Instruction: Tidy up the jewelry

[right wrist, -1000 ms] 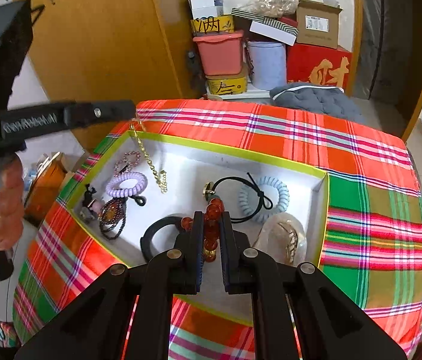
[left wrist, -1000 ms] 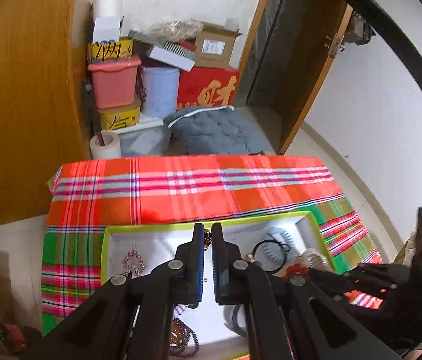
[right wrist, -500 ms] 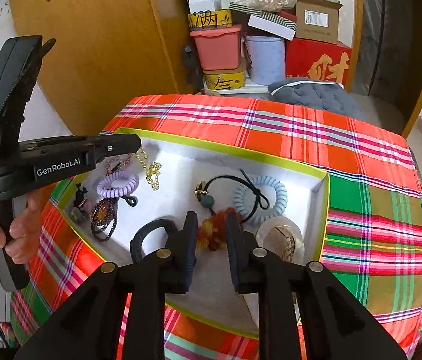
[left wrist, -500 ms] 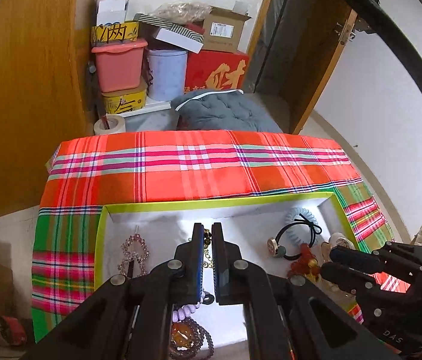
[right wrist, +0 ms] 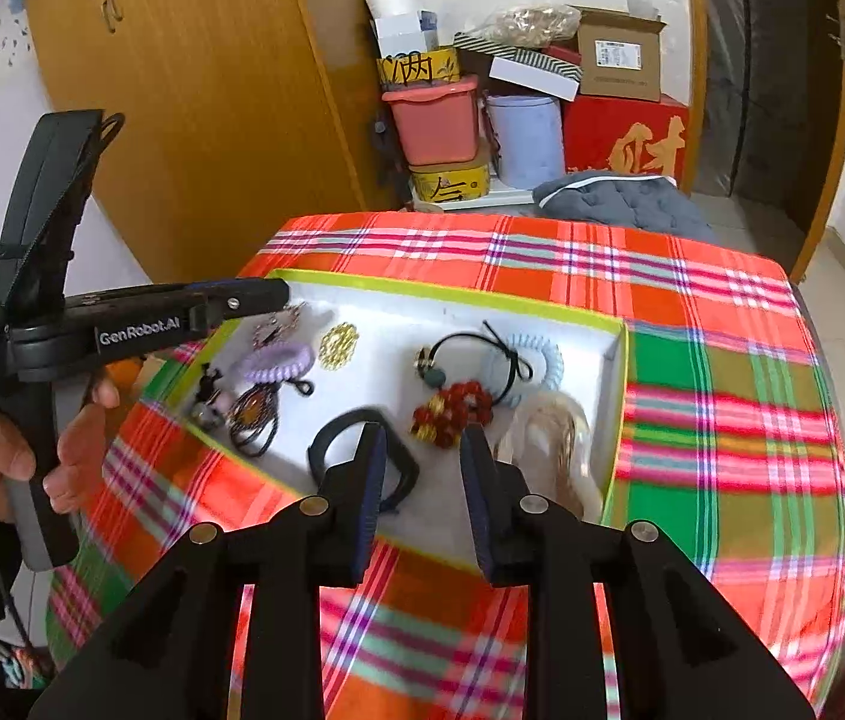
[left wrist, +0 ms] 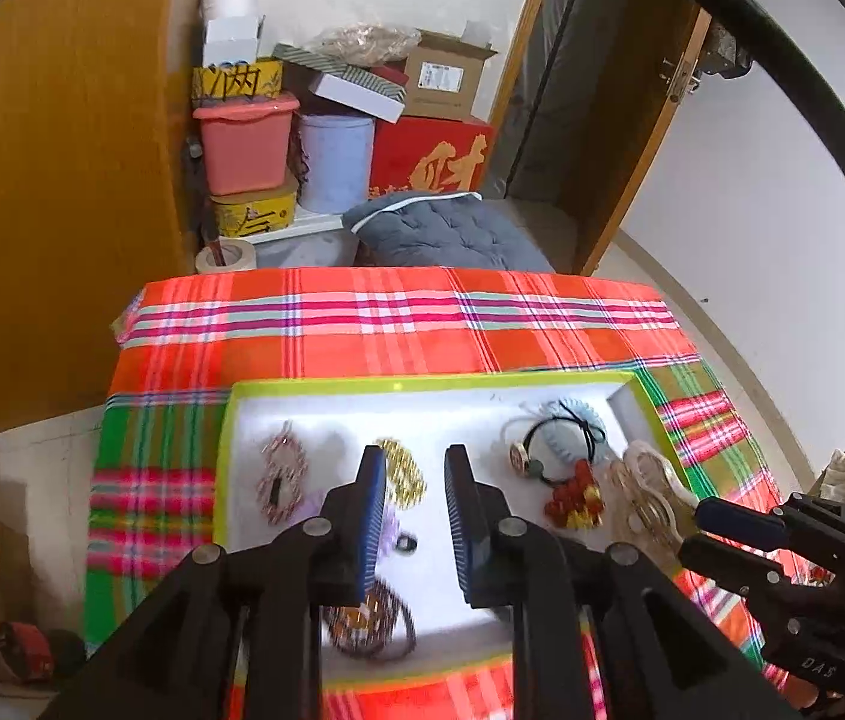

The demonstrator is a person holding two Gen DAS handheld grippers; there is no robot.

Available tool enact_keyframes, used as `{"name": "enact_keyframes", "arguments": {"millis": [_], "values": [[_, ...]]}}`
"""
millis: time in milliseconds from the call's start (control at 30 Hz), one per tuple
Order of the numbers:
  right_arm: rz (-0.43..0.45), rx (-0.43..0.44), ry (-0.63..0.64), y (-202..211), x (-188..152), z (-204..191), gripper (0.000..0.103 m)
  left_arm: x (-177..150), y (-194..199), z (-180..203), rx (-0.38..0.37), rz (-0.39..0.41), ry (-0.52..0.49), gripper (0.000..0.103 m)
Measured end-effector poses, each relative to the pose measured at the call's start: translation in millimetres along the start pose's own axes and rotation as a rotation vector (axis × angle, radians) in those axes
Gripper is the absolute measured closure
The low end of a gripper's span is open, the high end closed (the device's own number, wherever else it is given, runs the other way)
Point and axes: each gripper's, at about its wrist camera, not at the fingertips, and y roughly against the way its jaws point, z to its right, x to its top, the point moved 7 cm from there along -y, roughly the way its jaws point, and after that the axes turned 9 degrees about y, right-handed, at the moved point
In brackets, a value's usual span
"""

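A white tray with a lime rim (left wrist: pixel 422 381) (right wrist: pixel 452 295) sits on the plaid cloth and holds the jewelry. My left gripper (left wrist: pixel 413 468) (right wrist: pixel 275 294) hovers over the tray's left half. Its jaws are opening with nothing pressed between them. A gold chain (left wrist: pixel 401 471) (right wrist: pixel 338 345) lies heaped on the tray floor under its tips. My right gripper (right wrist: pixel 422 441) (left wrist: pixel 722 531) is also opening. A red bead bracelet (right wrist: pixel 452 411) (left wrist: pixel 572 495) lies loose just beyond its tips.
Also in the tray are a blue spiral tie (right wrist: pixel 536 360), a black hair tie (right wrist: pixel 470 354), a purple spiral tie (right wrist: pixel 278 360), a black band (right wrist: pixel 356 444) and a clear hair claw (right wrist: pixel 560 438). A hand (right wrist: pixel 80 438) grips the left handle. Stacked boxes (left wrist: pixel 254 138) and a wardrobe (right wrist: pixel 194 108) stand behind.
Both grippers were shut, the left on the gold chain and the right on the red bead bracelet. Both have opened, and each piece now lies in the tray.
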Motion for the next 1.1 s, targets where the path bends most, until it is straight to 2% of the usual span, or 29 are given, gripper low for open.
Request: {"name": "enact_keyframes", "arguments": {"millis": [233, 600, 700, 800, 1100], "values": [[-0.004, 0.005, -0.015, 25.8, -25.3, -11.2, 0.076, -40.1, 46.8, 0.7, 0.048, 0.031, -0.001, 0.083], [0.004, -0.007, -0.003, 72.0, -59.8, -38.8, 0.076, -110.9, 115.1, -4.4, 0.115, 0.066, 0.07, 0.083], [0.002, -0.017, 0.006, 81.5, -69.8, -45.4, 0.075, -126.2, 127.4, -3.2, 0.127, 0.063, 0.08, 0.083], [-0.003, -0.027, 0.004, 91.4, -80.4, -50.5, 0.066, -139.0, 136.7, -2.5, 0.126, 0.058, 0.093, 0.083], [-0.014, -0.051, -0.013, 109.2, -102.0, -56.9, 0.065, -177.6, 153.0, 4.5, 0.145, 0.034, 0.093, 0.083]]}}
